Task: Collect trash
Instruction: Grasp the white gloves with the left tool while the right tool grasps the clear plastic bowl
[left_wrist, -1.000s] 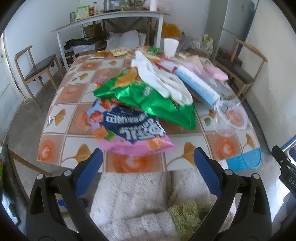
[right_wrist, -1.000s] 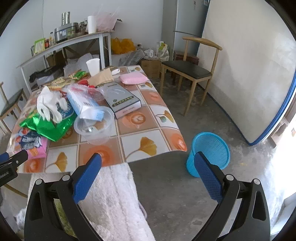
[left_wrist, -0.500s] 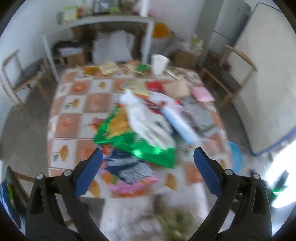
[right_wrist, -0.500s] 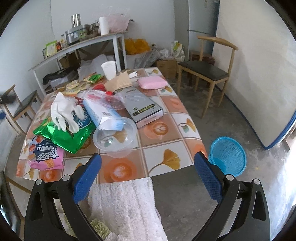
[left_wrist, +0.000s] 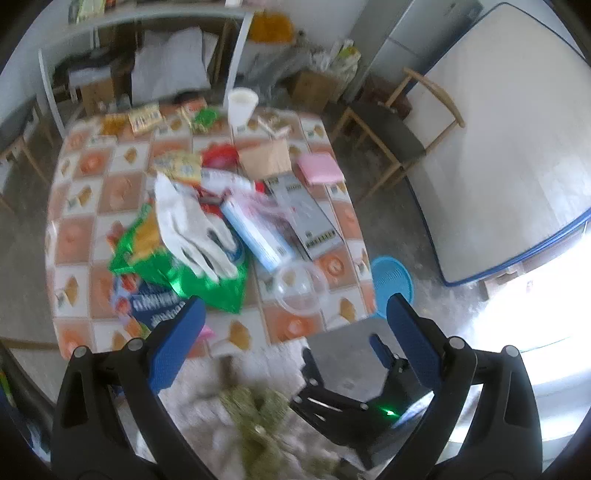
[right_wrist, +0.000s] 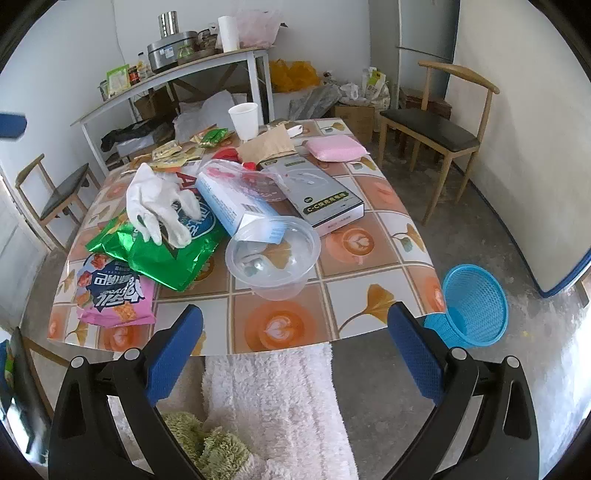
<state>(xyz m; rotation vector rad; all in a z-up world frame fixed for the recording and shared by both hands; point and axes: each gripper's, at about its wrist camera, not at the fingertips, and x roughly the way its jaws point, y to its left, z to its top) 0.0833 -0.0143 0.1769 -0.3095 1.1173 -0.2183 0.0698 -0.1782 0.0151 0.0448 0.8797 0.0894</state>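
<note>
Two grippers, both with fingers spread wide and nothing between them. Left gripper (left_wrist: 291, 332) hangs high over the near edge of the table (left_wrist: 122, 192); its view is motion-blurred. Right gripper (right_wrist: 295, 332) sits lower, just off the table (right_wrist: 369, 258) front edge, above a white fluffy cloth (right_wrist: 277, 406). The right gripper's body also shows in the left view, low and right of centre (left_wrist: 354, 402).

Trash is piled on the table's left half: green snack bag (right_wrist: 166, 254) with a white glove (right_wrist: 159, 203) lying on top, pink-and-blue snack bag (right_wrist: 114, 291) at the near left corner, partly under the green one. Clear plastic bowl (right_wrist: 273, 258) stands near the front centre, touching a light-blue box (right_wrist: 236, 203) in a clear wrapper. Grey flat box (right_wrist: 317, 192) beside it on the right, pink sponge (right_wrist: 336, 146) behind that, white paper cup (right_wrist: 243, 120) at the far edge, brown paper bag (right_wrist: 266, 146) near the cup. Small wrappers (right_wrist: 173, 151) at far left.

Blue mesh basket (right_wrist: 472, 306) on the floor by the table's near right corner. Wooden chair (right_wrist: 436, 136) further right.
</note>
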